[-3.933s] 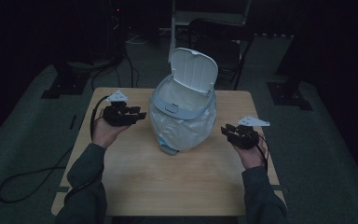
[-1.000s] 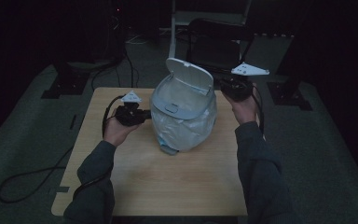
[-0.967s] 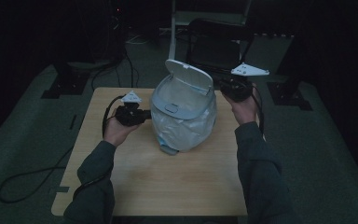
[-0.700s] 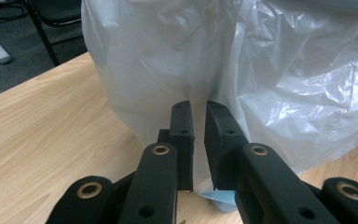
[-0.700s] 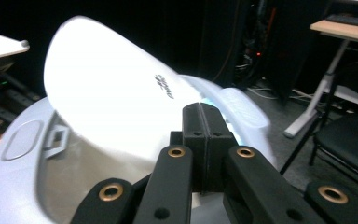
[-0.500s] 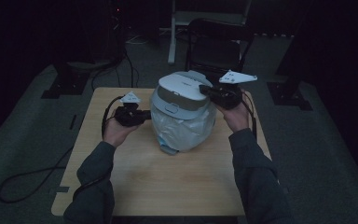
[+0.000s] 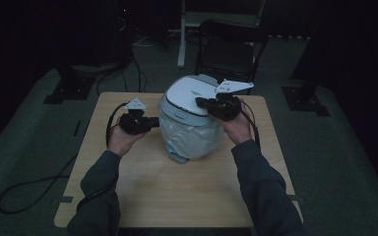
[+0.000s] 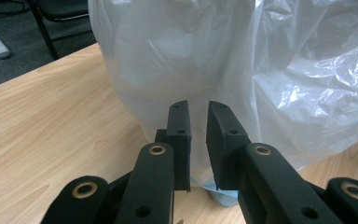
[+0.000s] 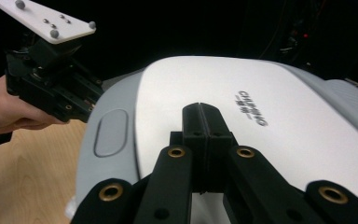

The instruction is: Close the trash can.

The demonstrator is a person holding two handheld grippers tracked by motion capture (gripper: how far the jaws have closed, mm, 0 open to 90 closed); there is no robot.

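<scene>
High view shows the bin (image 7: pixel 189 120) in the middle of the surface (image 7: pixel 128 191), its lid (image 7: pixel 193 93) down. The right hand-held gripper (image 7: pixel 203 102), clenched on nothing, rests on that lid. The left hand-held gripper (image 7: pixel 153 121), a little apart, sits beside the plastic bag (image 8: pixel 261 70). Closing looks about done.

We cannot see inside the bin (image 7: pixel 192 118) under its shut lid (image 7: pixel 189 93); the bag (image 8: pixel 261 70) veils its body, and its base is cut off below.
</scene>
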